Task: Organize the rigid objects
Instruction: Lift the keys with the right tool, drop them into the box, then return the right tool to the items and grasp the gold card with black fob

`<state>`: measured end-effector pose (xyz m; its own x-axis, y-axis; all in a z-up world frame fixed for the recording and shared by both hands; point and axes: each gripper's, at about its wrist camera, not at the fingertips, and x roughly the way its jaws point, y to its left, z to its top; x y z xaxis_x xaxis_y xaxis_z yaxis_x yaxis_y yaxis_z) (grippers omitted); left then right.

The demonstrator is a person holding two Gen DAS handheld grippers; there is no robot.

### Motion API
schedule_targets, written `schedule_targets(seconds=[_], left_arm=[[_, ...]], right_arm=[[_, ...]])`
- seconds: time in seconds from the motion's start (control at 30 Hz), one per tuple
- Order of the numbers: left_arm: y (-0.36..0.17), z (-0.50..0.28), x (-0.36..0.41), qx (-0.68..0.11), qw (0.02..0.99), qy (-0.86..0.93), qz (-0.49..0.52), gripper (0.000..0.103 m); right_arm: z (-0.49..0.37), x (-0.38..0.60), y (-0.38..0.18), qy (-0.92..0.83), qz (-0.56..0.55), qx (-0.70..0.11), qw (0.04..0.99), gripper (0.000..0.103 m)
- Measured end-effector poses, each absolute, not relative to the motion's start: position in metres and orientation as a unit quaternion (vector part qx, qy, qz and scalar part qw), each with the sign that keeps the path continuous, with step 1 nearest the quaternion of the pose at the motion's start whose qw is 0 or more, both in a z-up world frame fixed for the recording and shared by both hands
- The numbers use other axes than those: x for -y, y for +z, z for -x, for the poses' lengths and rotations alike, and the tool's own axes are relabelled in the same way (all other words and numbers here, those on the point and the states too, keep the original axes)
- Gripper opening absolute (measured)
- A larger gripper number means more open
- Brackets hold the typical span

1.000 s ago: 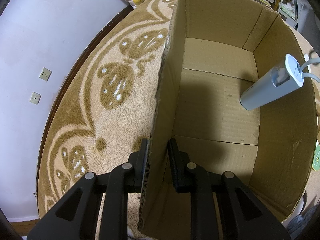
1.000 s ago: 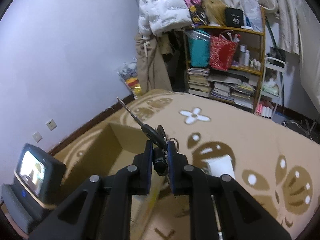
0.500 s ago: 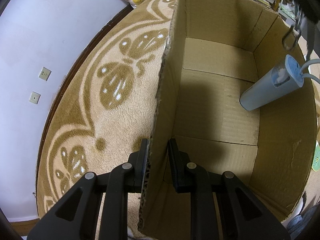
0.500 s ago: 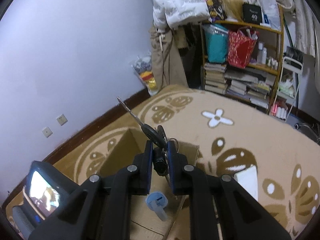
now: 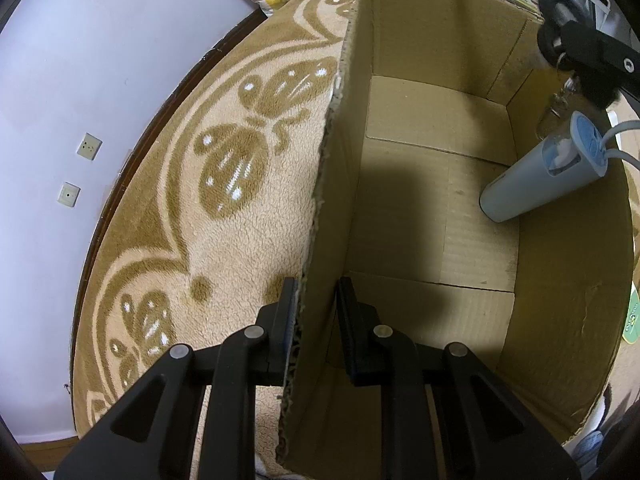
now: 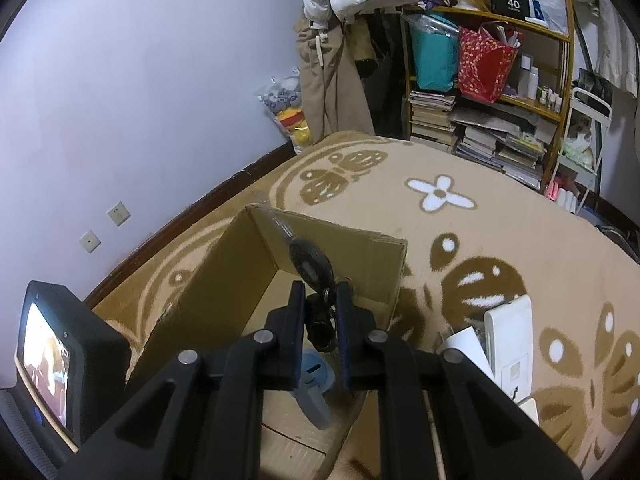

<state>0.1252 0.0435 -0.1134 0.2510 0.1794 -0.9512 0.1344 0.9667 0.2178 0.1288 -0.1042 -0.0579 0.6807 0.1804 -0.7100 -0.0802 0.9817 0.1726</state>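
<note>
From my left wrist camera I get the cardboard box (image 5: pixel 436 208) from close in, and only here do I see its bare floor and the grey-blue cylinder (image 5: pixel 536 176) leaning against the right-hand wall, a white cable (image 5: pixel 618 142) running from its blue cap. My left gripper (image 5: pixel 316 300) straddles the near left wall of the box, one finger outside over the carpet (image 5: pixel 224 216), one inside; the outer pad is against the cardboard, but I cannot tell whether the inner one touches it. At the upper right of that view my right gripper (image 5: pixel 560 46) hangs over the box's far right corner, with the dark keys in it.

The right wrist camera gives me what the left cannot: the small lit screen (image 6: pixel 48 364) at far left, the wall sockets (image 6: pixel 104 226), then the box (image 6: pixel 224 280) from above with the cylinder's blue cap (image 6: pixel 314 372) just under my fingers. My right gripper (image 6: pixel 320 300) is pinching the bunch of keys (image 6: pixel 312 268), the black key head sticking up past the fingertips and the fob between them, all of it above the box opening. Further right, white boxes (image 6: pixel 510 336) lie on the carpet beside the box, and a cluttered bookshelf (image 6: pixel 492 92) stands against the far wall.
</note>
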Motion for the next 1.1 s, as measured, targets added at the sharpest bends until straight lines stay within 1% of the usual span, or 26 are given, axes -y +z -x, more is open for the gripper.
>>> schedule_targets(seconds=[0.13, 0.27, 0.3, 0.33, 0.37, 0.4, 0.43, 0.47, 0.6, 0.67, 0.73, 0.8, 1.1], left_arm=[[-0.113, -0.125, -0.044, -0.611, 0.781, 0.014, -0.129, 0.019], [-0.113, -0.125, -0.044, -0.611, 0.781, 0.015, -0.129, 0.019], [-0.113, -0.125, -0.044, -0.611, 0.781, 0.015, -0.129, 0.019], [-0.113, -0.125, -0.044, -0.611, 0.781, 0.015, -0.129, 0.019], [-0.113, -0.125, -0.044, -0.611, 0.781, 0.015, -0.130, 0.019], [-0.113, -0.125, -0.044, -0.611, 0.781, 0.015, -0.130, 0.019], [-0.113, -0.125, -0.044, -0.611, 0.781, 0.015, -0.130, 0.019], [-0.113, -0.125, -0.044, -0.611, 0.781, 0.015, -0.131, 0.019], [-0.113, -0.125, -0.043, -0.610, 0.781, 0.015, -0.132, 0.019], [-0.114, -0.125, -0.043, -0.611, 0.781, 0.015, -0.131, 0.019], [-0.114, -0.126, -0.043, -0.611, 0.781, 0.015, -0.131, 0.019], [-0.114, -0.126, -0.043, -0.611, 0.781, 0.016, -0.131, 0.019], [-0.113, -0.125, -0.043, -0.610, 0.781, 0.017, -0.133, 0.020]], right_arm=[[-0.125, 0.108, -0.052, 0.078, -0.078, -0.384, 0.917, 0.016], [-0.117, 0.113, -0.045, 0.069, -0.069, -0.375, 0.922, 0.018], [-0.116, 0.114, -0.044, 0.067, -0.066, -0.375, 0.922, 0.022], [-0.113, 0.117, -0.043, 0.063, -0.064, -0.373, 0.923, 0.030], [-0.111, 0.119, -0.042, 0.062, -0.064, -0.371, 0.924, 0.035], [-0.108, 0.123, -0.040, 0.061, -0.065, -0.369, 0.925, 0.044], [-0.106, 0.127, -0.040, 0.057, -0.066, -0.366, 0.926, 0.048], [-0.104, 0.131, -0.040, 0.052, -0.067, -0.367, 0.926, 0.049], [-0.097, 0.147, -0.042, 0.034, -0.079, -0.369, 0.926, 0.066], [-0.091, 0.157, -0.044, 0.016, -0.090, -0.365, 0.927, 0.072], [-0.087, 0.166, -0.050, 0.009, -0.103, -0.368, 0.924, 0.089], [-0.085, 0.174, -0.055, 0.000, -0.109, -0.372, 0.922, 0.095], [-0.078, 0.189, -0.091, -0.022, -0.108, -0.404, 0.908, 0.095]])
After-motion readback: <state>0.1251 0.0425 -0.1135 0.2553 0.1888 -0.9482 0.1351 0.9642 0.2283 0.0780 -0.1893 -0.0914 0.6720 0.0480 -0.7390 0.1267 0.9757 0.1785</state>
